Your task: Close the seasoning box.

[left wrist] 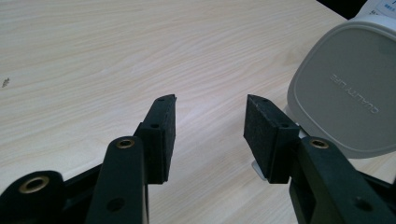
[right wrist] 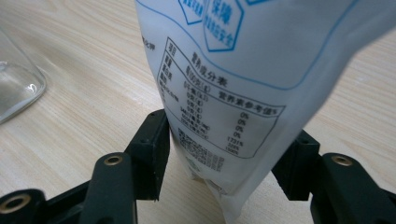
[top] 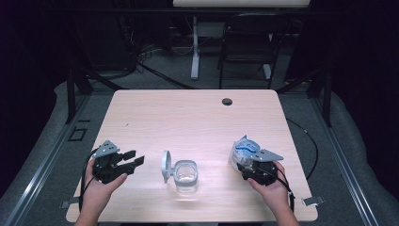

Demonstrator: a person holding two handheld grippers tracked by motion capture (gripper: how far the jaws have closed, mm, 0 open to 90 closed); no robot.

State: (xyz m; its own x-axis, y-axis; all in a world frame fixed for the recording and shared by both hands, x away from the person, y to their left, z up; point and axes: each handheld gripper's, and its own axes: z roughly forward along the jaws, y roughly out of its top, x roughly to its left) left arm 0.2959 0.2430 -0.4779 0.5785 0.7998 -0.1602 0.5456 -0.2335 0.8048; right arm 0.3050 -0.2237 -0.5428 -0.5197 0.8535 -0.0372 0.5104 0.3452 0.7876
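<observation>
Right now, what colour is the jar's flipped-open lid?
Pale grey; the lid shows best in the left gripper view.

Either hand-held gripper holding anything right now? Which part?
Right hand-held gripper has the white, blue-printed plastic pouch between its jaws near its lower end; whether the pads press cannot be told. Left hand-held gripper holds nothing.

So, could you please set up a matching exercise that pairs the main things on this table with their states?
Things:
1. left gripper
2. right gripper
3. grey lid
4. glass jar

States:
A. flipped up on its hinge
B. jaws around the white bag
C. jaws open, nothing between
D. open, standing mid-table

Pairs: 1-C, 2-B, 3-A, 4-D
</observation>
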